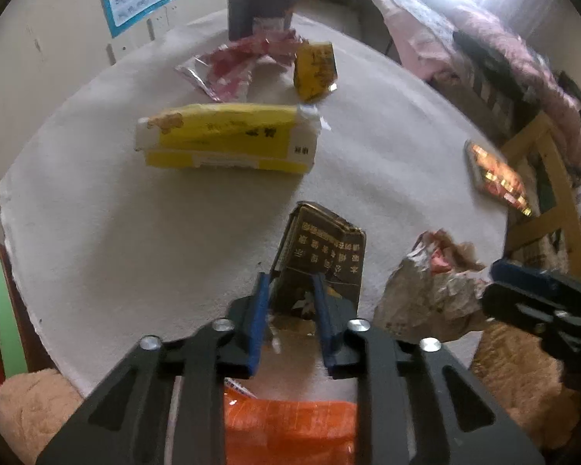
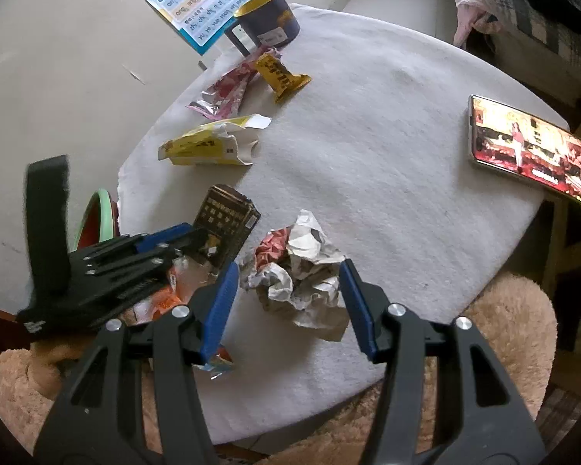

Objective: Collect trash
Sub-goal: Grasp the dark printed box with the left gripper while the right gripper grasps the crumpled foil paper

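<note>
My left gripper is shut on a dark cigarette box, holding its near end just above the white round table; the box also shows in the right wrist view. My right gripper is open, its blue fingers either side of a crumpled paper wad, also seen in the left wrist view. Farther back lie a yellow-white box, a pink foil wrapper and a yellow snack wrapper.
A phone with a lit screen lies at the table's right edge. A dark cup stands at the far edge. An orange wrapper lies under my left gripper. A green-rimmed bin stands left of the table. A plush tan seat is in front.
</note>
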Tool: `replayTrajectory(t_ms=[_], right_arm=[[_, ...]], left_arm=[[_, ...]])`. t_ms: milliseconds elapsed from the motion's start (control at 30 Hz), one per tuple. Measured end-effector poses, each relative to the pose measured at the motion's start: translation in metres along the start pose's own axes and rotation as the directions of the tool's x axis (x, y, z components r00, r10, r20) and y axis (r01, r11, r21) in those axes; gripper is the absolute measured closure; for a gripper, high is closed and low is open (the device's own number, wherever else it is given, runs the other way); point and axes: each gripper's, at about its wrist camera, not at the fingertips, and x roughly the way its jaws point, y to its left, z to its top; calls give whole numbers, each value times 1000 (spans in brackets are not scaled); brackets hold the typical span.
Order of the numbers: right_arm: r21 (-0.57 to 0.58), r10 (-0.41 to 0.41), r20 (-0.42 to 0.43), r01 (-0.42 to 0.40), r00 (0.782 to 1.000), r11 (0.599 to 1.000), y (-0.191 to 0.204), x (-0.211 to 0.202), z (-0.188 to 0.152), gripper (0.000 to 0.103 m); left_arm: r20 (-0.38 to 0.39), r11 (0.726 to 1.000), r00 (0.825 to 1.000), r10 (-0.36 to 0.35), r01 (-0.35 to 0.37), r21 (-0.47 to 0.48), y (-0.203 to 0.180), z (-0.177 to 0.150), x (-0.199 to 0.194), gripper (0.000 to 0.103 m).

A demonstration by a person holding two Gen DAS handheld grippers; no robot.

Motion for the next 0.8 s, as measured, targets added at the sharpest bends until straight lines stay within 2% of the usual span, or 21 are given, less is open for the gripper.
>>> replayTrajectory(t_ms=[33,200,233,333,433,533,567,633,800], right_arm=[[1,-1,-2,1,1000,1000,0,1,0,50],[27,10,-12,-10,1000,1000,-3,4,-1,50],[30,11,-9,-11,1000,1000,-4,3,0,50],[40,8,6,-8,1000,999,-6,-2,1,50],[48,7,13,-8,1000,999,-9,-5,2,50],[54,7,6,-7,1000,999,-11,-3,2,50],[55,8,2,-8,1000,998,-11,-2,2,50],[56,10,-6,-9,1000,998,-12,0,0,50],[70,14,-25,-12,1000,997,-16,7,-2,46]], left_arm=[[10,1000,1000,4,-4,-3,1,0,-4,103],[28,1000,1000,10,-10,17,2,2,-9,103],[25,1000,1000,-7,7,14,1,2,-9,99],[19,999,999,-45,44,8,-3,5,-5,62],[19,998,998,-56,56,33,-10,5,-2,58],[-23,997,999,-26,27,67,-18,5,12,56],[-43,998,999,-31,33,62,-17,4,19,50],[-54,998,998,-44,46,32,-16,4,25,48],[-63,999,997,-34,36,32,-15,2,32,50]])
